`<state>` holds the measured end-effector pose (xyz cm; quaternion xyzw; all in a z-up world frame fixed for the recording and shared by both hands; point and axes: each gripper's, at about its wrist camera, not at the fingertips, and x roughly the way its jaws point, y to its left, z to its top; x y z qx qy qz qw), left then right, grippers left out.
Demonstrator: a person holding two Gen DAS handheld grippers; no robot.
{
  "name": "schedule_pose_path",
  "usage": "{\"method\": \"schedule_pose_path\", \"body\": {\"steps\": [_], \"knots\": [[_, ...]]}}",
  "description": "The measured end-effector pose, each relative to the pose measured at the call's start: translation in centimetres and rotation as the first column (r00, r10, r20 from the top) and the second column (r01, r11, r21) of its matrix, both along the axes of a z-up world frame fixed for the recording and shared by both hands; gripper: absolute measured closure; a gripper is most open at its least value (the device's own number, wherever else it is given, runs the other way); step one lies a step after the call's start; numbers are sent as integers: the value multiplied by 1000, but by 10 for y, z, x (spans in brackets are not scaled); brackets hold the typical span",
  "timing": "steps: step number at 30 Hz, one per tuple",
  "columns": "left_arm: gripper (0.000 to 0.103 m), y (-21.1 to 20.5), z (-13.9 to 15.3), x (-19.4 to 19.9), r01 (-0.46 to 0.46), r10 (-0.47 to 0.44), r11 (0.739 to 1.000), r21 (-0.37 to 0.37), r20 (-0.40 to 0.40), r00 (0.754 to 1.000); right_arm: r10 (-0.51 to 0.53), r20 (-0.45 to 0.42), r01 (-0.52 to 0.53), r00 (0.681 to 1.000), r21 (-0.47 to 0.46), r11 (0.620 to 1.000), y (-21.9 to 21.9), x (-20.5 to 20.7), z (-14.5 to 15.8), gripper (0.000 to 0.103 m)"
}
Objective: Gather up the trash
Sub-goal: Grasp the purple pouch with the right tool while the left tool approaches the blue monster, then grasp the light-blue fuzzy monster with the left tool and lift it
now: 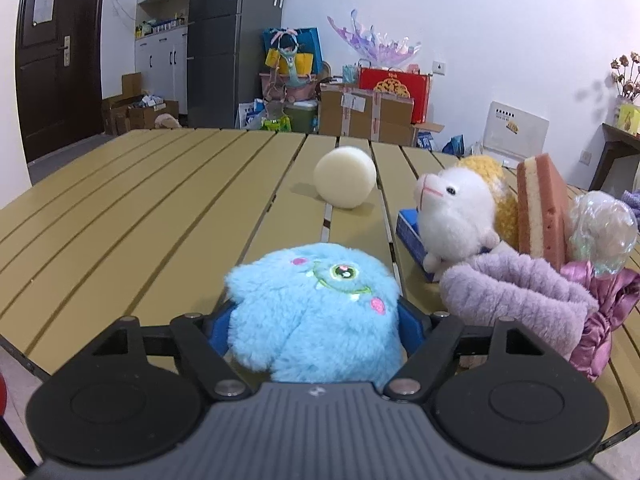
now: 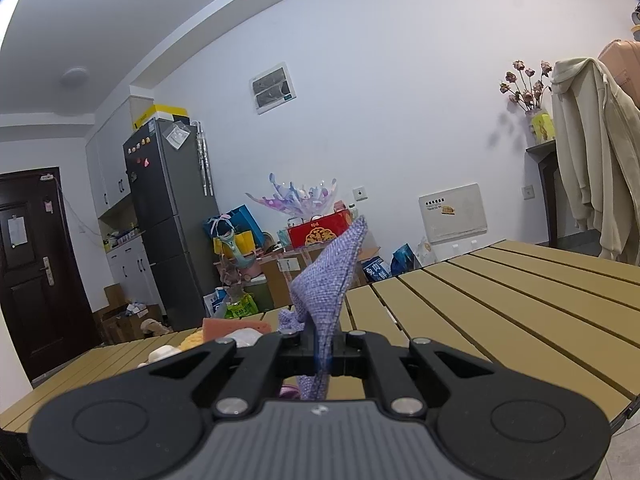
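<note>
Sitting between the blue pads of the left gripper (image 1: 316,328), a fluffy blue plush monster (image 1: 316,312) fills the near middle of the left wrist view, its one green eye facing up. The fingers stand on either side of the toy, right against its fur; whether the pads press on it I cannot tell. The toy rests on the yellow slatted worktop (image 1: 140,208), close to its near edge.

Farther off, near the middle of the slats, a round cream sponge (image 1: 345,178) stands on its edge. To the right lies a cluster of things: a white plush lamb (image 1: 454,212) leaning on a blue box (image 1: 412,236), a yellow woolly item (image 1: 494,184) behind it, a pink and cream sponge (image 1: 540,208) standing upright, a clear crinkled plastic wrap (image 1: 602,232), and a lilac fleecy cloth (image 1: 516,300) over something shiny and pink (image 1: 604,320).

In the right wrist view, the right gripper (image 2: 322,356) is closed tight on a purple woven cloth (image 2: 332,272), which sticks up in a point above the fingers and hangs a little below them. It is held above the worktop (image 2: 500,312), and the pink sponge (image 2: 236,326) peeks out at the left behind the gripper body.

Beyond the worktop stand a grey fridge (image 2: 168,216), cardboard boxes (image 1: 366,116) and a dark door (image 1: 52,64)
</note>
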<state>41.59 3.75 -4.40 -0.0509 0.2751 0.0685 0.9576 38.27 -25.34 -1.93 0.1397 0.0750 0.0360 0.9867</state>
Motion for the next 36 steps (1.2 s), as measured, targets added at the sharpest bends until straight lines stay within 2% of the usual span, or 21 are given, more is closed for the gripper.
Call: {"method": "schedule_pose_path", "body": {"steps": [9, 18, 27, 36], "knots": [[25, -8, 19, -20, 18, -19, 1000, 11, 60, 998, -5, 31, 5, 1000, -10, 1000, -3, -11, 6, 100], [25, -16, 44, -52, 22, -24, 1000, 16, 116, 993, -22, 68, 23, 997, -15, 1000, -13, -40, 18, 100], [26, -18, 55, -84, 25, -27, 999, 21, 106, 994, -8, 75, 10, 997, -25, 1000, -10, -71, 30, 100], [26, -15, 76, -135, 42, -45, 999, 20, 128, 991, 13, 50, -10, 999, -44, 999, -6, -117, 38, 100]]}}
